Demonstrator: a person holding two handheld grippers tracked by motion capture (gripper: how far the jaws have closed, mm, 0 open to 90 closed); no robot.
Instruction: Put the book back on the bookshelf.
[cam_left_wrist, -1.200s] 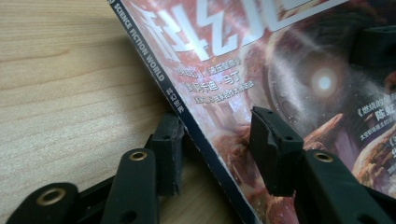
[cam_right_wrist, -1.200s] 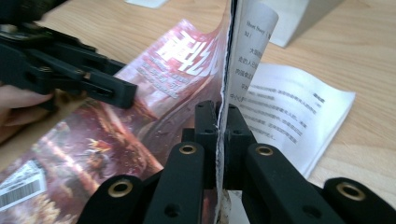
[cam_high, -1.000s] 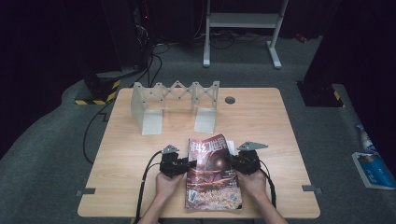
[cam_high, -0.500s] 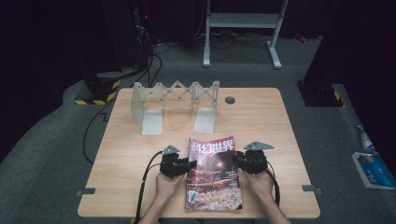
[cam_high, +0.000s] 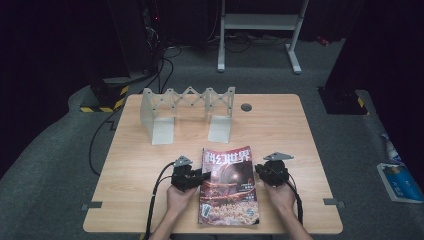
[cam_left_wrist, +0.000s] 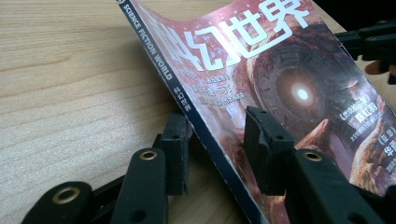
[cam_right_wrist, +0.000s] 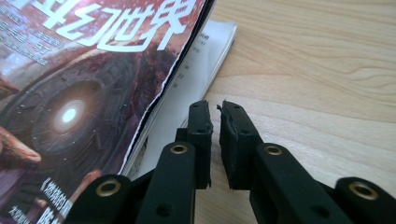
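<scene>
**Left gripper** (cam_left_wrist: 219, 135). Black two-jaw claw, held in the person's left hand at the magazine's spine side. The jaws are spread and straddle the spine: one pad sits over the cover, the other below the raised spine edge, just above the table. The gap looks wider than the spine, so this is a loose bracket rather than a firm pinch.

**Right gripper** (cam_right_wrist: 214, 114). Matching black claw at the opposite, open edge. Its jaws have just been closing and now stand almost pressed together, with a thin slit and nothing between them. The tips rest low over the wood, just beside the exposed page edges.

**Glossy red-and-brown science-fiction magazine with white title characters** (cam_high: 229, 185). It lies face up on the near middle of the light wooden table (cam_high: 150, 165), between the two grippers. The spine side curls slightly upward. At the open edge the cover stands a little off the white inner pages (cam_right_wrist: 196, 65).

**Handling note (judgement).** The work appears to be catching the cover's free edge.
- Part the right jaws before advancing.
- Slide one pad under the cover alone, above the white pages.
- Close gently, since glossy paper slips and creases.
- Tighten the left jaws on the spine first, so the magazine does not skate across the table.
</scene>
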